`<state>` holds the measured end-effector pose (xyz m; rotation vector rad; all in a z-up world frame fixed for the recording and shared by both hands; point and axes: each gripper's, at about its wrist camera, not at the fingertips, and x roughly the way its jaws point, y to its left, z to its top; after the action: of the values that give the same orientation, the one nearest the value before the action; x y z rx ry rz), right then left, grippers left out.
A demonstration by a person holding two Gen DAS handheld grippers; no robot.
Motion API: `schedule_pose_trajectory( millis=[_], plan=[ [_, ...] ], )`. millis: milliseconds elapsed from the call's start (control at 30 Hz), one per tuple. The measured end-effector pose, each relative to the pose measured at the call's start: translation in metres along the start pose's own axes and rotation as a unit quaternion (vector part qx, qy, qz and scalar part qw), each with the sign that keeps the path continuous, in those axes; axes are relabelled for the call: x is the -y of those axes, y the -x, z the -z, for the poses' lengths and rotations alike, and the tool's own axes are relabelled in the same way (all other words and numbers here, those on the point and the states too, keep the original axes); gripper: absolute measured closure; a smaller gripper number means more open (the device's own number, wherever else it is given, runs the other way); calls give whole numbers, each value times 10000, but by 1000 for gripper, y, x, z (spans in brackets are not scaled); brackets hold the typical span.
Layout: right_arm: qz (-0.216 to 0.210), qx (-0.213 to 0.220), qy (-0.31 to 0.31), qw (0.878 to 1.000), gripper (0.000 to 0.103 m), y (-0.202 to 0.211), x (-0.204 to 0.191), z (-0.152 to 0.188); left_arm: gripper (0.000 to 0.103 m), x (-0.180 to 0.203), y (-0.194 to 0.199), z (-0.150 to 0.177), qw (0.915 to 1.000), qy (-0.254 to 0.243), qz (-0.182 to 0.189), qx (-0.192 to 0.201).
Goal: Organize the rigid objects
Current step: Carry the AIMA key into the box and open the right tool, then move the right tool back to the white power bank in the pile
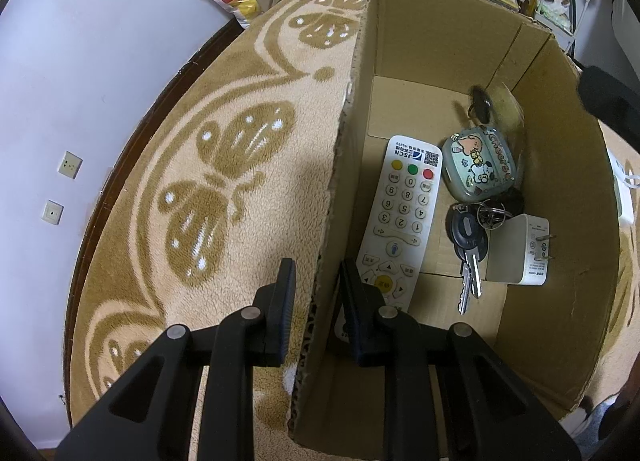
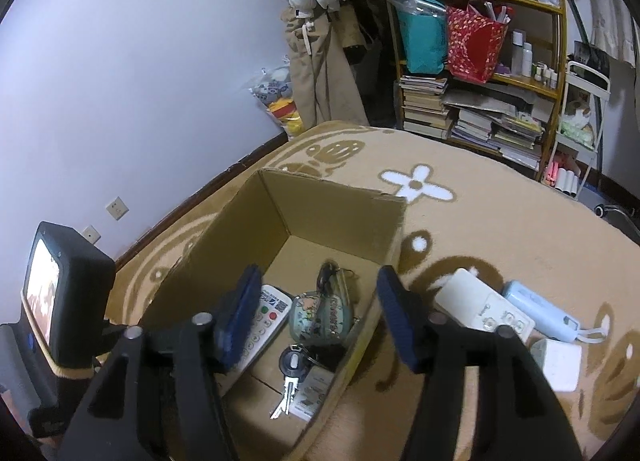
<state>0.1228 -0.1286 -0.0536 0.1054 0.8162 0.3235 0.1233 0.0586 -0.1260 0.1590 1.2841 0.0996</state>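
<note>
**Box half packed, three bits left on the rug**

Your left gripper [image 1: 316, 301] straddles the cardboard box [image 1: 452, 41] wall, jaws apart, not pinching. The right gripper [image 2: 316, 317] hangs released and empty above it. Remote [image 1: 404, 213], keys [image 1: 468, 245] and pouch [image 1: 480, 165] are inside. Next, reach right for the white remote [image 2: 484, 305] outside. The dark item at the box's back is too blurry to name.

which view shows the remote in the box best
The left wrist view: the remote lies nearly whole on the box floor, buttons readable, only its near end behind the left claw. In the right wrist view the right claw finger hides most of it.
</note>
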Motion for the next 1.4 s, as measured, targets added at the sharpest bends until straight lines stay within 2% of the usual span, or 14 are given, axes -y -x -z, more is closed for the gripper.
schedule_pose_trajectory(
  millis=[100,333,433,633,733,967,1400],
  plan=[
    [150,50,-4,9999,16,8,7,1,81,0,0,0,10000,2,-1,-5],
    [488,-148,-215,9985,9,17,39,7,80,0,1,0,10000,7,12,-7],
    [589,-243,-409,9971,9,18,55,13,80,0,1,0,10000,4,8,-6],
    [1067,-395,-535,9921,9,20,85,26,80,0,1,0,10000,7,11,-8],
    [1220,-331,-609,9901,9,23,97,29,80,0,1,0,10000,3,7,-7],
    [1428,-223,-916,9853,9,31,133,40,80,0,1,0,10000,-1,6,-6],
    [1668,-461,-1317,9761,9,17,174,70,80,1,1,0,10000,-13,-15,-7]
  ],
)
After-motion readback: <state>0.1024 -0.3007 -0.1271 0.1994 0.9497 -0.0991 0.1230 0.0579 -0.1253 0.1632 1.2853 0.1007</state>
